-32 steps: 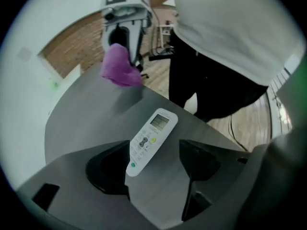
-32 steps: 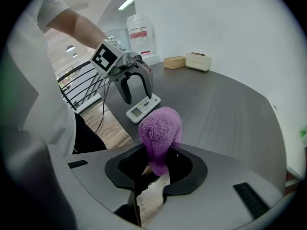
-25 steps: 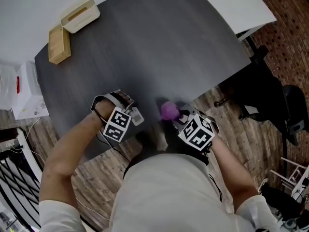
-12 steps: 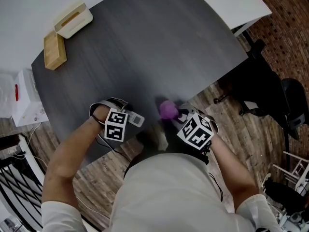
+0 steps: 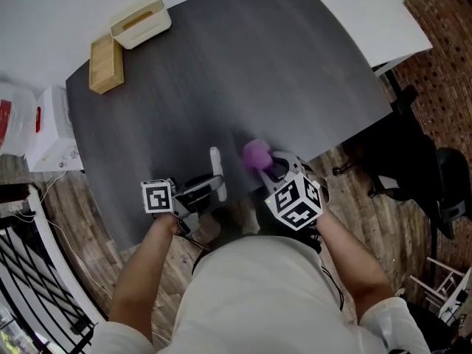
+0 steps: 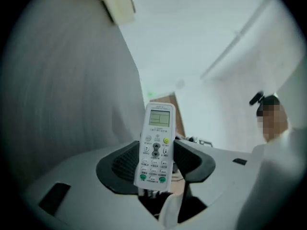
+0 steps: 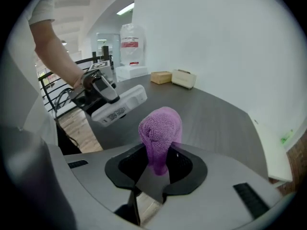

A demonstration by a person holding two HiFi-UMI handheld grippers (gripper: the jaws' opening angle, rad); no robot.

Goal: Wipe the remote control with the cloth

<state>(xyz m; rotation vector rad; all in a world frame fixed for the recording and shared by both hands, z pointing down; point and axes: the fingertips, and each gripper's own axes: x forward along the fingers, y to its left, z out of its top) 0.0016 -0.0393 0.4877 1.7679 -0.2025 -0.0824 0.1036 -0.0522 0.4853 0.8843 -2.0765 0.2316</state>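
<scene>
A white remote control (image 5: 215, 172) sticks up from my left gripper (image 5: 211, 189) above the near edge of the dark table (image 5: 243, 72). The jaws have just been closing, and the remote sits between them. In the left gripper view the remote (image 6: 156, 145) stands upright with its buttons facing the camera, and both pads of the left gripper (image 6: 156, 163) press its sides. My right gripper (image 5: 270, 169) is shut on a bunched purple cloth (image 5: 257, 154), just right of the remote. In the right gripper view the cloth (image 7: 160, 134) rises from the right gripper (image 7: 158, 166), with the remote (image 7: 120, 105) to its left.
A wooden block (image 5: 107, 65) and a cream box (image 5: 140, 22) lie at the table's far left corner. A white box (image 5: 48, 135) stands off the table's left edge. A white table (image 5: 361, 13) adjoins at the upper right. A black chair (image 5: 420, 168) stands to the right.
The left gripper has closed on the remote, raised it off the table and swung back and leftwards. The right gripper with the cloth has risen slightly towards the remote.
</scene>
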